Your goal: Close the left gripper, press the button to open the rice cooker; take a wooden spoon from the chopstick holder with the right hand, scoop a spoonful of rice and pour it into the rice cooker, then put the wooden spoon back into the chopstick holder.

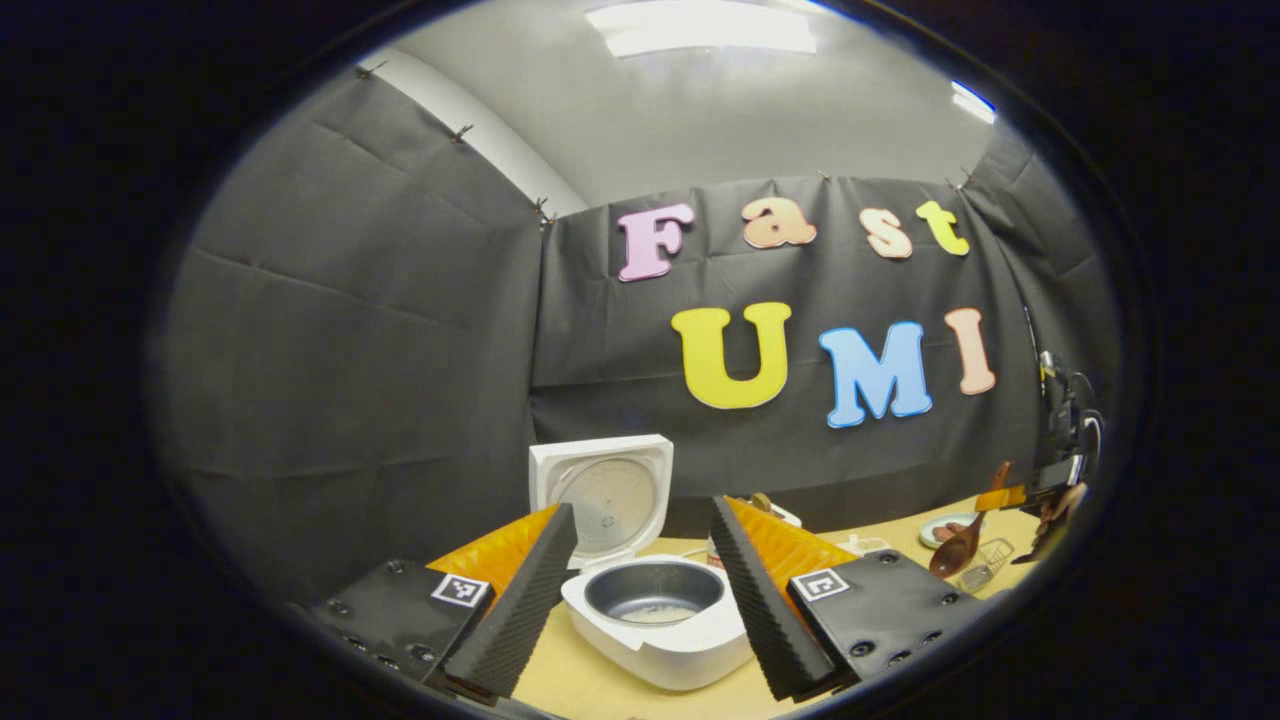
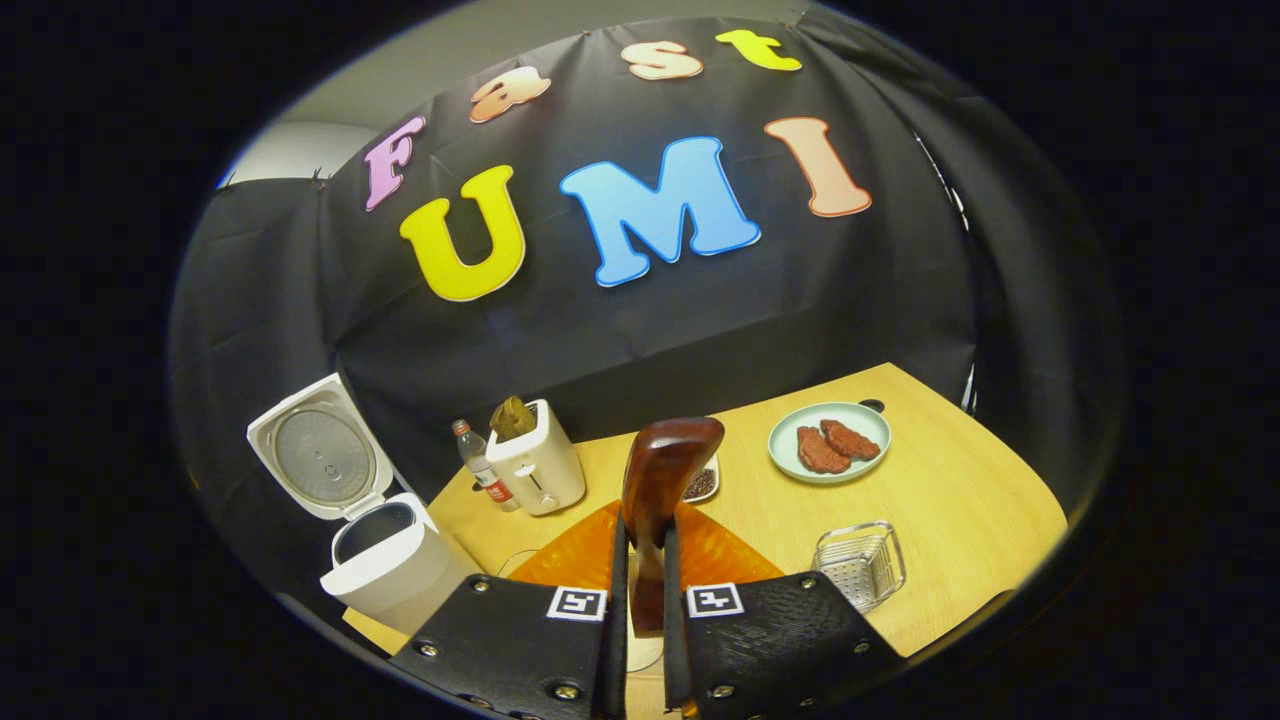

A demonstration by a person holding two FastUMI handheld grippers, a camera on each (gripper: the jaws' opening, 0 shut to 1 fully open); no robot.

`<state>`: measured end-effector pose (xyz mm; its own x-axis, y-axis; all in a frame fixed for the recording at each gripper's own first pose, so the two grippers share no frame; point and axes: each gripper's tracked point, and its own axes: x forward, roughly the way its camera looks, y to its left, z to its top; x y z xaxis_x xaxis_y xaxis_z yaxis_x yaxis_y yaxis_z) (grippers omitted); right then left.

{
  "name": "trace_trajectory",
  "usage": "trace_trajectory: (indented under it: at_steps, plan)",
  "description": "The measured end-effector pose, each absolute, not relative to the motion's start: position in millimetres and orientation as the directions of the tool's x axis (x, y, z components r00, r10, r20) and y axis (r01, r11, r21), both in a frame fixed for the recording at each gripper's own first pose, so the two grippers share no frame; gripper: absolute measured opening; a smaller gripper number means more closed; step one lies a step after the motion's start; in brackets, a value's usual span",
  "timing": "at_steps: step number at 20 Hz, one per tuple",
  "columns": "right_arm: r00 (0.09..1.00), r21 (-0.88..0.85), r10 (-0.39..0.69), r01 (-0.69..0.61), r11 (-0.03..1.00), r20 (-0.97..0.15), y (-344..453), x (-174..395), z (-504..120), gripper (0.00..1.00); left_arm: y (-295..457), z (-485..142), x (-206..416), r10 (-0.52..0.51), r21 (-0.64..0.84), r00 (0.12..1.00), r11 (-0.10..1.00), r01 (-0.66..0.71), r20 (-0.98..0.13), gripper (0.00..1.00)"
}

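Spoon (image 2: 655, 490) being clamped upright by right gripper (image 2: 640, 590), frame centre. Left gripper (image 1: 640, 590) being held spread before open cooker (image 1: 655, 620), lower centre.

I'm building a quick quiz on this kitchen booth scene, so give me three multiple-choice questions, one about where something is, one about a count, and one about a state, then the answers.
1. Where is the wooden spoon?
A. Between the fingers of the right tool
B. Lying on the plate
C. Inside the rice cooker

2. How many pieces of meat lie on the plate?
A. One
B. Two
C. Four

3. What state is the rice cooker lid in?
A. Shut
B. Taken off and lying on the table
C. Open, standing up at the back

Answers:
1 A: in the right gripper view both fingers press on the spoon's handle.
2 B: two brown pieces sit side by side on the plate.
3 C: in the left gripper view the lid is raised behind the pot, with the left tool open in front.
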<state>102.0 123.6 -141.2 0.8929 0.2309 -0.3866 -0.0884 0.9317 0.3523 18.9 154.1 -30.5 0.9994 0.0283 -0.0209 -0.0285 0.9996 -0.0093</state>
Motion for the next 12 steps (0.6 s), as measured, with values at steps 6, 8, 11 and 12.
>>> trace_trajectory:
  at_steps: [6, 8, 11, 12]
  plan:
    - [0.877, 0.249, 0.227, -0.127, 0.96, -0.425, 156, 105, -180, 0.15, 182, -32, 9, 0.055, 0.012, 0.998, 0.998, -0.054, -0.023, 0.94]
    - [0.873, 0.204, 0.214, -0.136, 0.97, -0.437, 162, 106, -194, 0.15, 188, -35, 2, 0.063, 0.013, 0.998, 0.998, -0.063, -0.027, 0.94]
    - [0.869, 0.137, 0.197, -0.151, 0.979, -0.454, 172, 109, -216, 0.15, 196, -40, -4, 0.077, 0.019, 0.996, 0.997, -0.076, -0.046, 0.94]
    - [0.866, 0.117, 0.193, -0.156, 0.981, -0.461, 175, 110, -222, 0.15, 197, -41, -6, 0.08, 0.026, 0.995, 0.997, -0.079, -0.051, 0.94]
